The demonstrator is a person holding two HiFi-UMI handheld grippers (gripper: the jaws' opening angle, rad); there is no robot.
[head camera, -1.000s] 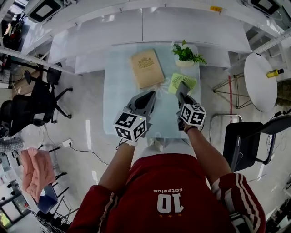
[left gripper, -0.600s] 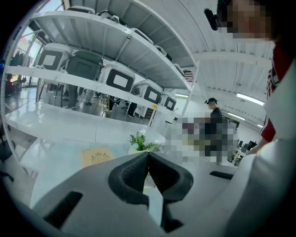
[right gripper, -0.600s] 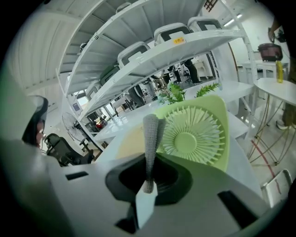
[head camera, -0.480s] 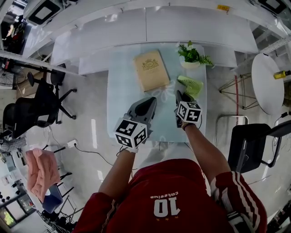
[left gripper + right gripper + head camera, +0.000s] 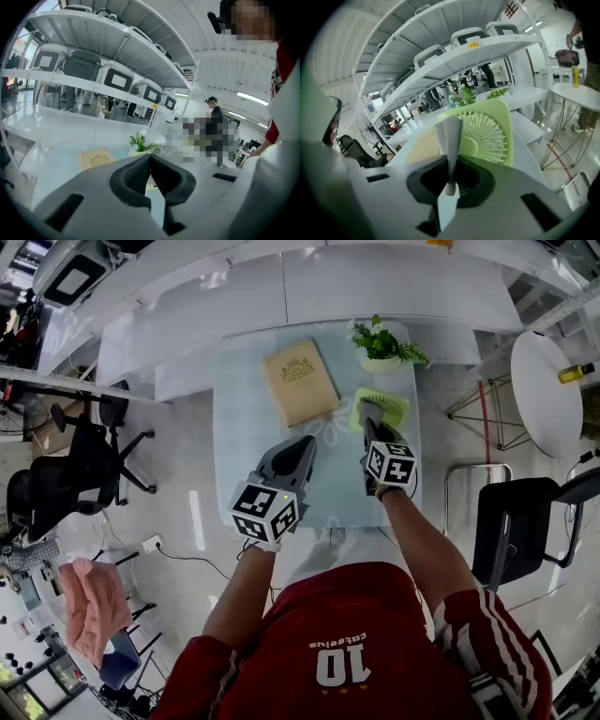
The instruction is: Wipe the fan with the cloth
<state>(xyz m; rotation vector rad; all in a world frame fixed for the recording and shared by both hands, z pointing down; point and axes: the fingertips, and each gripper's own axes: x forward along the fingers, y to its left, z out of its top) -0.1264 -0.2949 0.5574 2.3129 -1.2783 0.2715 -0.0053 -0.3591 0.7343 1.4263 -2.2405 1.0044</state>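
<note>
Your right gripper (image 5: 449,187) pinches the limp cloth (image 5: 451,136); your left gripper (image 5: 150,161) is closed on nothing. The fan (image 5: 487,136), centre frame, looks light and tippy, so wipe gently.

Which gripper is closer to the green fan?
Right. The right gripper, shut on the cloth, is just in front of the fan. The left gripper hangs farther off, to the fan's left, shut and empty.

We count one green fan (image 5: 389,407); one grey cloth (image 5: 451,136); one tan book (image 5: 300,381); one potted plant (image 5: 382,348); one surface (image 5: 244,465); one round white table (image 5: 539,413) bearing one yellow bottle (image 5: 574,373); one black chair (image 5: 516,521) at the right; two grippers, the left gripper (image 5: 304,442) and the right gripper (image 5: 369,425).
</note>
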